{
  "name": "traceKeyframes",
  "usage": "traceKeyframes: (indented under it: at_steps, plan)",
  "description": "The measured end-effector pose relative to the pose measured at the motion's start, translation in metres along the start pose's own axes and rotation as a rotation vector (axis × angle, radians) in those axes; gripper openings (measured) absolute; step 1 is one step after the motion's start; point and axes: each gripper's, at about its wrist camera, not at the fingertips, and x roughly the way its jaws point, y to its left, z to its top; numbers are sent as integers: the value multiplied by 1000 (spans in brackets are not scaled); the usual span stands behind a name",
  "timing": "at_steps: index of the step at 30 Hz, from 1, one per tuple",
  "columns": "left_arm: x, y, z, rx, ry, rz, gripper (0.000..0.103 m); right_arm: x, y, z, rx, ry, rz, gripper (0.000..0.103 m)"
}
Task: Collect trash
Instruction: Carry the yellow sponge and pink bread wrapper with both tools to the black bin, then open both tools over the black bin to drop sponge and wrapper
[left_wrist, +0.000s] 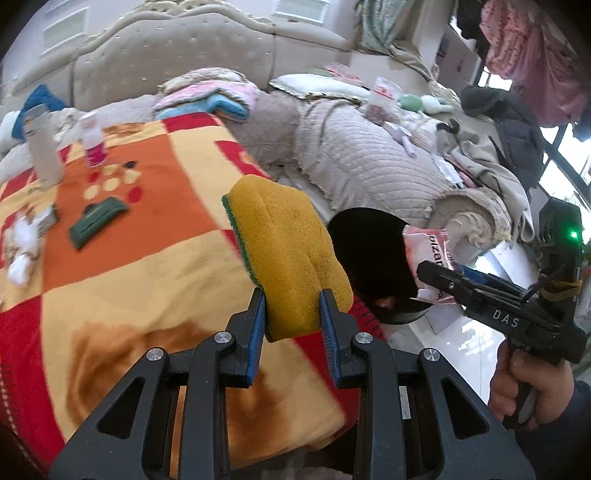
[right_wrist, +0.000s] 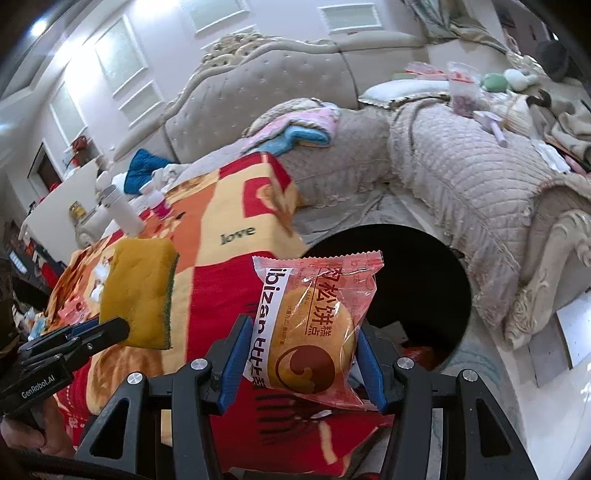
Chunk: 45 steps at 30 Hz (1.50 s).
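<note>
Two grips: left fingers (left_wrist: 264, 317) pinching spongy yellow sponge (left_wrist: 288, 251); right fingers (right_wrist: 232, 363) pinching crinkly plastic pastry packet (right_wrist: 310, 325).

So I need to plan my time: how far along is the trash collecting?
Done: some trash already lies in the round black bin. In hand: the left hand-held gripper clamps a yellow sponge with green backing; the right hand-held gripper grips a pink bun packet, both near the bin. Left: white tissue wads and a green packet on the blanket.
</note>
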Motion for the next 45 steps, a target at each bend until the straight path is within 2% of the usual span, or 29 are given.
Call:
traceKeyframes:
  at_steps: [8, 13, 18, 21, 28, 37, 41, 45]
  plan:
    - [67, -36, 27, 40, 80, -113, 26, 21, -29, 5, 60, 19, -72, 53]
    - [101, -54, 35, 121, 107, -102, 26, 38, -43, 7, 79, 41, -120, 53]
    - [113, -58, 36, 153, 120, -92, 31, 47, -47, 12, 75, 51, -150, 53]
    - [106, -51, 34, 148, 106, -80, 32, 46, -52, 14, 96, 36, -151, 53]
    - [75, -14, 24, 65, 77, -65, 32, 34, -50, 17, 127, 13, -160, 54]
    - [25, 45, -4, -36, 46, -45, 32, 13, 7, 20, 68, -18, -148, 54]
    - [0, 79, -18, -93, 10, -18, 32, 5, 34, 26, 31, -36, -149, 54]
    - [-22, 118, -34, -136, -18, 41, 32, 8, 64, 28, -6, -36, -124, 56]
